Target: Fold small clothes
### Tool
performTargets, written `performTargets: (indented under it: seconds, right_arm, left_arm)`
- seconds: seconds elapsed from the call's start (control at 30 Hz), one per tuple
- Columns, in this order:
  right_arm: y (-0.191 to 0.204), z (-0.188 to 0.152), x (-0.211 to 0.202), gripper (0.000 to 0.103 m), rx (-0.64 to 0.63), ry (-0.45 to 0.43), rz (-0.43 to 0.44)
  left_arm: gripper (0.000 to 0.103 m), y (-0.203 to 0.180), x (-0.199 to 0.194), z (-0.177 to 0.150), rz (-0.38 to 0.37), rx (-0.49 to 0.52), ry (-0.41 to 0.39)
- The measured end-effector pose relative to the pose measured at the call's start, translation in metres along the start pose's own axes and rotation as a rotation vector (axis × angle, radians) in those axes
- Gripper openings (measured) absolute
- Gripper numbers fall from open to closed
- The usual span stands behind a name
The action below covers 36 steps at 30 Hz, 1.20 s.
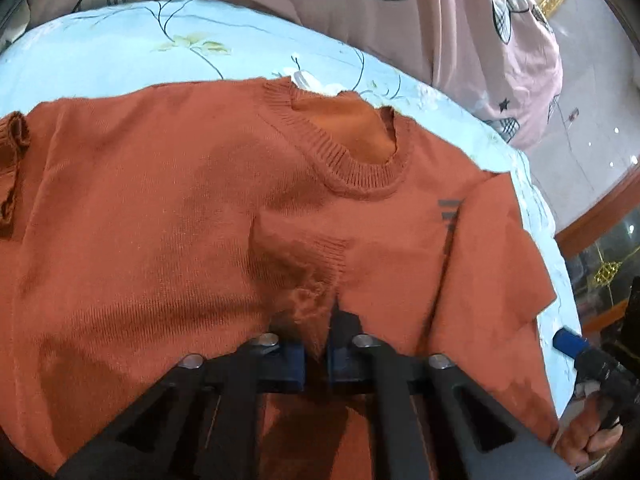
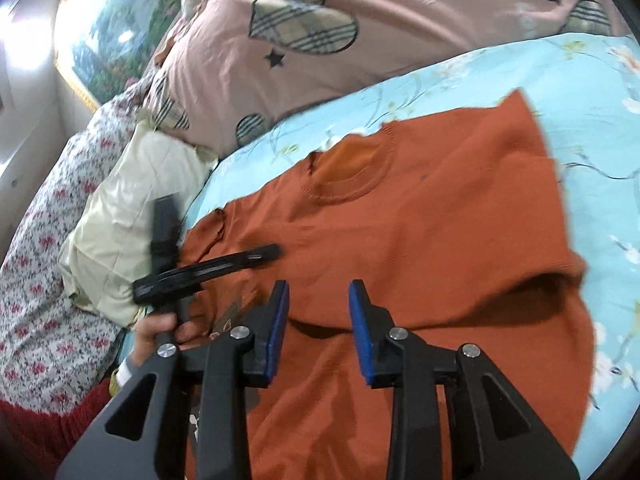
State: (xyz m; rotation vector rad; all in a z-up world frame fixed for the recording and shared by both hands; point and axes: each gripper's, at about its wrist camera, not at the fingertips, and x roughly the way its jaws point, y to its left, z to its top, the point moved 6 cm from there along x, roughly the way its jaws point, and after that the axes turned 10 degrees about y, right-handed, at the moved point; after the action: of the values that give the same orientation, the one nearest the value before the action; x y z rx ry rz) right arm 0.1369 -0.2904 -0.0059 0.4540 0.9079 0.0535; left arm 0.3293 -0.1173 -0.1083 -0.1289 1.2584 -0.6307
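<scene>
Pinching a soft orange sweater spread flat on the blue floral sheet
Left gripper clenched on limp sleeve knit; right gripper released, empty; ribbed cuffs and hem grip best

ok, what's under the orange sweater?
The orange sweater lies on a light blue floral sheet, visible around its edges. Anything beneath its middle is covered.

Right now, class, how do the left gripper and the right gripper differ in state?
The left gripper is shut, pinching a fold of the orange sweater; the right gripper stands open, with nothing between its pads. The left touches the knit; the right hovers above it. Both have blue pads and black frames.
</scene>
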Motion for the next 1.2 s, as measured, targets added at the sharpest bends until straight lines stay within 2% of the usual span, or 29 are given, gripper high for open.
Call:
performTargets:
  seconds: [0.03,0.1,0.17,0.23,0.33,0.37,0.43,0.53,0.57,0.6,0.67,0.73,0.8,0.87,0.97,1.0,1.03,1.07,1.13,1.2]
  right_arm:
    - [-0.005,-0.001,-0.008,0.032,0.006,-0.015,-0.014]
    - [-0.017,-0.003,-0.022,0.032,0.023,-0.039,-0.045]
    - [-0.034,-0.005,-0.031,0.032,0.048,-0.042,-0.084]
    - [-0.054,-0.006,-0.033,0.032,0.090,-0.034,-0.129]
    - [-0.072,-0.002,-0.034,0.032,0.130,-0.032,-0.159]
    - [-0.078,0.002,-0.034,0.032,0.135,-0.032,-0.177]
    - [-0.084,0.011,-0.032,0.034,0.133,-0.015,-0.199]
    - [-0.095,0.030,-0.028,0.039,0.124,-0.004,-0.233]
    - [-0.099,0.037,-0.027,0.040,0.119,-0.004,-0.242]
    - [-0.101,0.042,-0.026,0.042,0.116,-0.007,-0.248]
    - [-0.108,0.054,-0.018,0.050,0.108,0.000,-0.267]
    - [-0.115,0.064,-0.006,0.053,0.107,0.011,-0.283]
    - [-0.123,0.073,0.011,0.054,0.105,0.041,-0.296]
    - [-0.132,0.080,0.032,0.054,0.105,0.078,-0.319]
    - [-0.140,0.080,0.058,0.054,0.092,0.134,-0.327]
    - [-0.139,0.080,0.062,0.048,0.071,0.142,-0.338]
    - [-0.135,0.081,0.064,0.012,0.038,0.142,-0.345]
    - [-0.133,0.082,0.060,0.011,0.033,0.139,-0.327]
    - [-0.134,0.086,0.041,0.011,0.057,0.081,-0.300]
    - [-0.141,0.088,0.022,0.010,0.092,0.026,-0.286]
  left_arm:
    - [0.005,0.000,-0.009,-0.002,0.007,0.002,-0.029]
    - [0.005,0.004,-0.048,-0.011,0.062,0.015,-0.150]
    - [0.005,0.019,-0.080,-0.021,0.094,-0.011,-0.230]
    - [0.007,0.043,-0.095,-0.031,0.086,-0.060,-0.256]
    - [0.014,0.063,-0.084,-0.039,0.027,-0.100,-0.177]
    - [0.015,0.064,-0.078,-0.040,0.017,-0.101,-0.156]
    - [0.024,0.060,-0.065,-0.035,0.015,-0.085,-0.123]
    - [0.024,0.054,-0.046,-0.030,0.005,-0.057,-0.078]
    - [0.021,0.049,-0.037,-0.028,0.013,-0.037,-0.061]
    - [0.005,0.046,-0.033,-0.027,0.051,-0.017,-0.058]
    - [0.004,0.046,-0.044,-0.026,0.125,-0.015,-0.122]
    - [0.005,0.052,-0.063,-0.025,0.087,-0.058,-0.199]
    - [0.005,0.061,-0.063,-0.025,0.067,-0.089,-0.198]
    - [0.005,0.064,-0.053,-0.028,0.087,-0.088,-0.162]
    - [0.005,0.058,-0.049,-0.032,0.101,-0.069,-0.161]
    - [0.005,0.056,-0.049,-0.033,0.102,-0.064,-0.164]
    - [0.006,0.053,-0.047,-0.034,0.093,-0.057,-0.163]
    - [0.008,0.052,-0.047,-0.034,0.086,-0.055,-0.156]
    - [0.023,0.051,-0.042,-0.032,0.058,-0.056,-0.118]
    - [0.029,0.053,-0.039,-0.030,0.050,-0.054,-0.096]
